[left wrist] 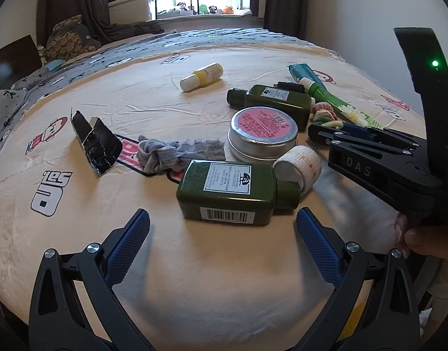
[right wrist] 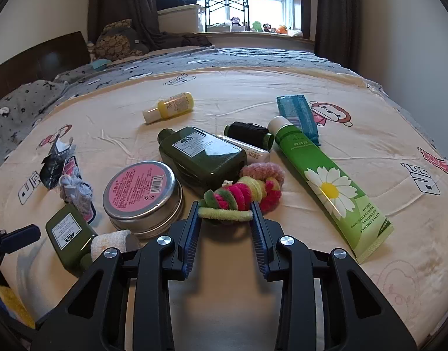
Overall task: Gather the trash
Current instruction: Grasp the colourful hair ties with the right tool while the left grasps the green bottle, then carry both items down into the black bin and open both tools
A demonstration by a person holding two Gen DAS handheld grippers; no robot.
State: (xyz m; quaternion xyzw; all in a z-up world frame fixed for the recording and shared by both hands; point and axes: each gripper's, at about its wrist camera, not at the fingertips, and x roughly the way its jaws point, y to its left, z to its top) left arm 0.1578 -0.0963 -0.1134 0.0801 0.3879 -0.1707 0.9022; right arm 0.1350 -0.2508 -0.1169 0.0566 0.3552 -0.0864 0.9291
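Note:
My right gripper (right wrist: 225,212) is shut on a flattened yellow-green hair tie (right wrist: 224,214), the nearest of a heap of pink, red and green scrunchies (right wrist: 253,187) on the cream bedspread (right wrist: 370,158). My left gripper (left wrist: 222,216) stands open just short of a dark green bottle (left wrist: 227,190) lying on its side, with nothing between its blue pads (left wrist: 127,245). A torn black wrapper (left wrist: 95,143) stands crumpled to the left. A knotted grey rag (left wrist: 165,155) lies beside it. In the left wrist view the right gripper (left wrist: 335,130) reaches in from the right over the scrunchies.
On the bed lie a round tin with a pink label (right wrist: 143,196), a second green bottle (right wrist: 203,153), a daisy-print cream tube (right wrist: 326,184), a yellow bottle (right wrist: 169,106), a blue tube (right wrist: 297,114), a black spool (right wrist: 249,133) and a gauze roll (left wrist: 300,165). A grey blanket (right wrist: 253,58) covers the far side.

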